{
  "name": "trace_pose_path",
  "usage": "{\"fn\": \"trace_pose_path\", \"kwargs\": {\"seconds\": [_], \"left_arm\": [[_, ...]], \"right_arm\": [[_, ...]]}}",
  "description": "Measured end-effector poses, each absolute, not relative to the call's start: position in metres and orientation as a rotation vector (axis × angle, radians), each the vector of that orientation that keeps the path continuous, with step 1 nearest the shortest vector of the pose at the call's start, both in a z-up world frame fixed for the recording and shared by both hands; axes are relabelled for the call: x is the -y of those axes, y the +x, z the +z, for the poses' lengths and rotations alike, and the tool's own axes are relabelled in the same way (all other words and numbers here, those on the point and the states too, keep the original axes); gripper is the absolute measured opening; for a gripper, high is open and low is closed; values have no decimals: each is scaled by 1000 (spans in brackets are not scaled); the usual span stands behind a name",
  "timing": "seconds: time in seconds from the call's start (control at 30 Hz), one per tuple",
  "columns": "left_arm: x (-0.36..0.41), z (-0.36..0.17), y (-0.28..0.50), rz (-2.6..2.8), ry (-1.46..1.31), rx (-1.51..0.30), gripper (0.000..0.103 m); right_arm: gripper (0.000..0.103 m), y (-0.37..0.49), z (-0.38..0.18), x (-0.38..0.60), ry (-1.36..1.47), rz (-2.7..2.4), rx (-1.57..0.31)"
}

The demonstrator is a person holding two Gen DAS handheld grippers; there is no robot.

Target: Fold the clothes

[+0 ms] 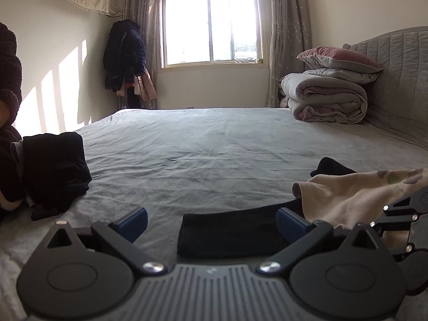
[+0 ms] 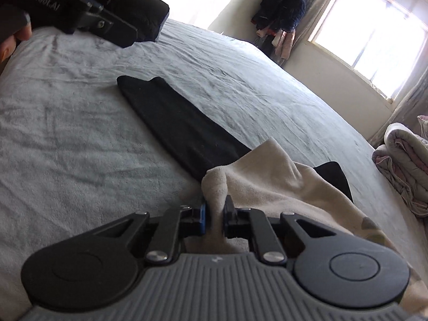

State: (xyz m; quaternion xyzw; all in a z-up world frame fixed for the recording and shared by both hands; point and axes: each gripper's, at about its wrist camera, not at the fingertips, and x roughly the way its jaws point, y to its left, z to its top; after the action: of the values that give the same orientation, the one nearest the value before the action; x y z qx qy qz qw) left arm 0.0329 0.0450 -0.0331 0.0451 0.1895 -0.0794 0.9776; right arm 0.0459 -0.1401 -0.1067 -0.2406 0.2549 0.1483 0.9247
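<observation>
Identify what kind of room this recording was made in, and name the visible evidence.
Most likely a home bedroom: a wide bed with a padded headboard, folded quilts and pillows stacked on it, and coats hanging by a curtained window.

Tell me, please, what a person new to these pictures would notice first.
Probably the right gripper, shut on a fold of the cream fleece garment at the near edge of the grey bed sheet. Beside it a flat black cloth strip lies on the sheet, partly under the garment. The left gripper is open just above that strip.
</observation>
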Motion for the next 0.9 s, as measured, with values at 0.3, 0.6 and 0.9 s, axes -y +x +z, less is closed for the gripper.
{"fn": "trace_pose_path", "kwargs": {"seconds": [0.3, 0.6, 0.9], "left_arm": [[-24, -39, 37, -221, 125, -412, 103], [-39, -33, 35, -147, 70, -379, 103], [-120, -6, -1, 102, -102, -216, 103]], "right_arm": [[11, 25, -55, 213, 71, 327, -364], [11, 30, -8, 240, 511, 466, -249], [15, 72, 18, 161, 597, 706, -271]]}}
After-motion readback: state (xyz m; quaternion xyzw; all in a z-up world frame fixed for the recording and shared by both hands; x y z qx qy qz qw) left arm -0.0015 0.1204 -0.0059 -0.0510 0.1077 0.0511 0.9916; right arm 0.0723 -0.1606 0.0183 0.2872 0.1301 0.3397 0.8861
